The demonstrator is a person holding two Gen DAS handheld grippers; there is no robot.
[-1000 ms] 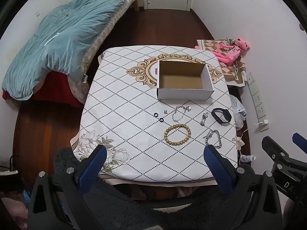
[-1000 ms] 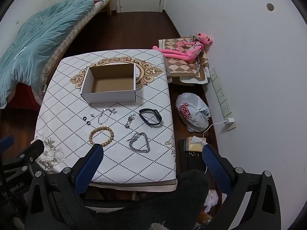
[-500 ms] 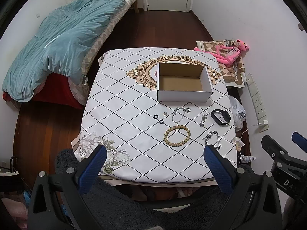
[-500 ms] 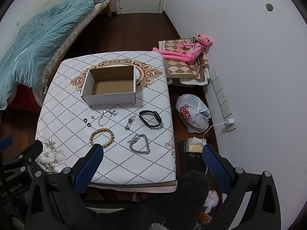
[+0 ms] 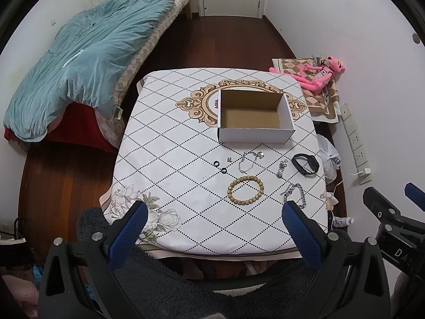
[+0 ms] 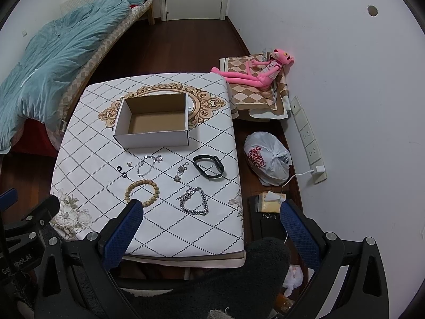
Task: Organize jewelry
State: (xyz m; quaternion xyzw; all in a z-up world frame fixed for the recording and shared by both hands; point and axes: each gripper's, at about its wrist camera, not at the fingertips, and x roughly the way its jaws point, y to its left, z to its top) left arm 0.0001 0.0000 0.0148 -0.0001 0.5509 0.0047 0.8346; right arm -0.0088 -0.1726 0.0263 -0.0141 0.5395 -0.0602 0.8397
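The cardboard box (image 5: 253, 117) sits open on the table (image 5: 170, 159), its brown floor bare. All jewelry lies on the cloth in front of it: two black rings (image 5: 220, 167), a thin silver chain (image 5: 248, 159), a wooden bead bracelet (image 5: 245, 190), a small silver charm chain (image 5: 281, 168), a black band (image 5: 305, 163), and a heavy silver chain bracelet (image 6: 194, 202). The left gripper (image 5: 213, 224) and right gripper (image 6: 211, 220) hang above the near table edge, jaws spread wide, holding nothing.

Matt cardboard box (image 5: 255, 117); wooden bead bracelet (image 5: 246, 190); shiny metal chain (image 6: 194, 201) near the cloth-covered table's (image 5: 170, 159) front edge.
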